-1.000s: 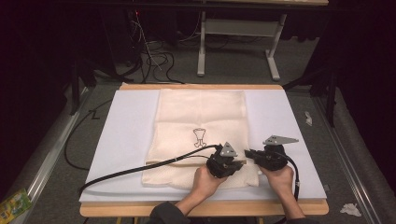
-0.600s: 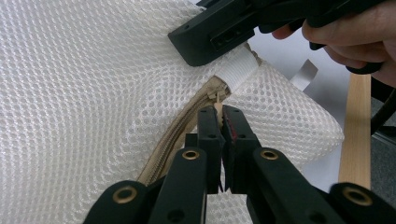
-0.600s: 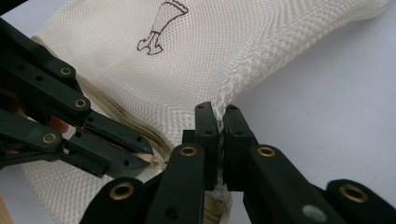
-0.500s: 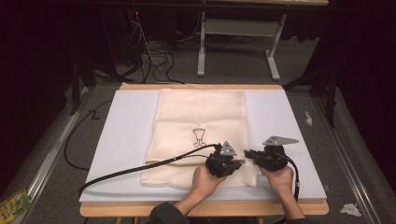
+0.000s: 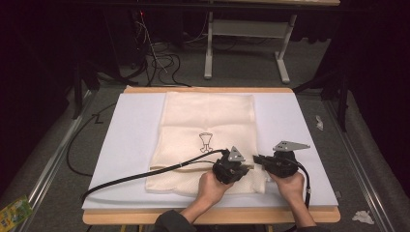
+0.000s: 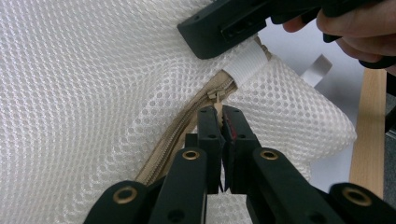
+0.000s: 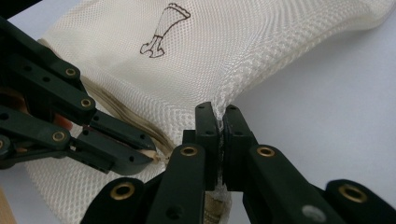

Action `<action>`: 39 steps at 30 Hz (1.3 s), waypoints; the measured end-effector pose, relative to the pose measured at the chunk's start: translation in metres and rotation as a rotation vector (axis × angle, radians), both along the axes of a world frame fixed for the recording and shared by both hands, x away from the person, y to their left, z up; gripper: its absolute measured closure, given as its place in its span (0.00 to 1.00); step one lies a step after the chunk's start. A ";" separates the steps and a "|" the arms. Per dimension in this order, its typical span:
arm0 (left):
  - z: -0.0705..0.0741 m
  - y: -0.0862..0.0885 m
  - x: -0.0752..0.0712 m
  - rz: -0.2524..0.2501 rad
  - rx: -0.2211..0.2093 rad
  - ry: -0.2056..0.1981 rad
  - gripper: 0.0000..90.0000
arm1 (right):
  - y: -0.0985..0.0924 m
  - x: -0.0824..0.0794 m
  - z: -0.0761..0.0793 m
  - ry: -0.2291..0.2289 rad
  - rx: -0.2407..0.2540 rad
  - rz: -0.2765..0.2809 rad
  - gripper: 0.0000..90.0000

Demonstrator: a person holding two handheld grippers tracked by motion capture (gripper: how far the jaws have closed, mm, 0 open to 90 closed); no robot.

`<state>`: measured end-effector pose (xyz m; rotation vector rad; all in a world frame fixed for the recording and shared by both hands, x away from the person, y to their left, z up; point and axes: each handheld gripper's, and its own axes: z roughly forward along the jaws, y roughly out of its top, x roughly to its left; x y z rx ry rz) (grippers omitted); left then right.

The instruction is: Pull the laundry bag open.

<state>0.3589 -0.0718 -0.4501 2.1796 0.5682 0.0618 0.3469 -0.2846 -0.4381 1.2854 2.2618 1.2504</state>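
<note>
High view looking down on the mesh bag (image 5: 208, 140) from afar; both gripper views close, sharing its zipper corner (image 6: 219, 93).

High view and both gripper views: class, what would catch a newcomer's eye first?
A cream mesh bag lies flat on the white table pad, printed with a small dark emblem. At its near edge, the left gripper pinches the zipper pull, and the right gripper clamps a fold of mesh.

A white mat (image 5: 125, 145) covers the wooden desk (image 5: 208, 90), crumpled paper scraps (image 5: 361, 217) and a green packet (image 5: 14, 210) lie on the grey floor (image 5: 58, 159), and cables (image 5: 159, 60) tangle beyond.
</note>
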 end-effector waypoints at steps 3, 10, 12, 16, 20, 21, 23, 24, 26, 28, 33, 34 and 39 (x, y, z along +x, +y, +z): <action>0.002 0.002 -0.001 -0.002 0.008 -0.018 0.97 | 0.000 -0.001 0.000 0.000 0.001 -0.003 0.99; 0.003 0.016 0.002 0.018 -0.012 -0.012 0.97 | -0.003 0.001 0.000 -0.003 0.001 -0.016 0.99; 0.004 0.017 0.001 0.016 -0.015 -0.015 0.97 | -0.001 0.001 0.000 -0.004 -0.005 -0.014 0.99; 0.004 0.021 0.003 0.014 -0.013 -0.009 0.97 | 0.000 0.001 -0.001 -0.006 -0.012 -0.017 0.99; 0.004 0.023 0.003 0.016 -0.019 -0.007 0.97 | 0.001 0.001 -0.002 -0.002 -0.010 -0.014 0.99; 0.004 0.024 0.003 0.015 -0.020 -0.008 0.97 | 0.001 0.002 -0.002 -0.004 -0.013 -0.013 0.98; 0.005 0.025 0.003 0.017 -0.023 -0.012 0.97 | 0.002 0.002 -0.002 -0.002 -0.014 -0.014 0.98; 0.005 0.025 0.002 0.021 -0.019 -0.020 0.97 | 0.002 0.002 -0.002 -0.003 -0.016 -0.012 0.98; 0.005 0.028 0.002 0.021 -0.020 -0.018 0.97 | 0.002 0.002 -0.002 -0.003 -0.022 -0.017 0.98; 0.005 0.029 0.003 0.025 -0.023 -0.015 0.97 | 0.002 0.002 -0.003 -0.002 -0.017 -0.014 0.98; 0.007 0.032 0.003 0.026 -0.024 -0.020 0.97 | 0.003 0.003 -0.003 -0.008 -0.028 -0.019 0.98; 0.007 0.033 0.003 0.025 -0.025 -0.019 0.97 | 0.003 0.003 -0.003 -0.004 -0.025 -0.020 0.98; 0.008 0.035 0.002 0.027 -0.027 -0.026 0.97 | 0.004 0.003 -0.002 -0.008 -0.028 -0.014 0.98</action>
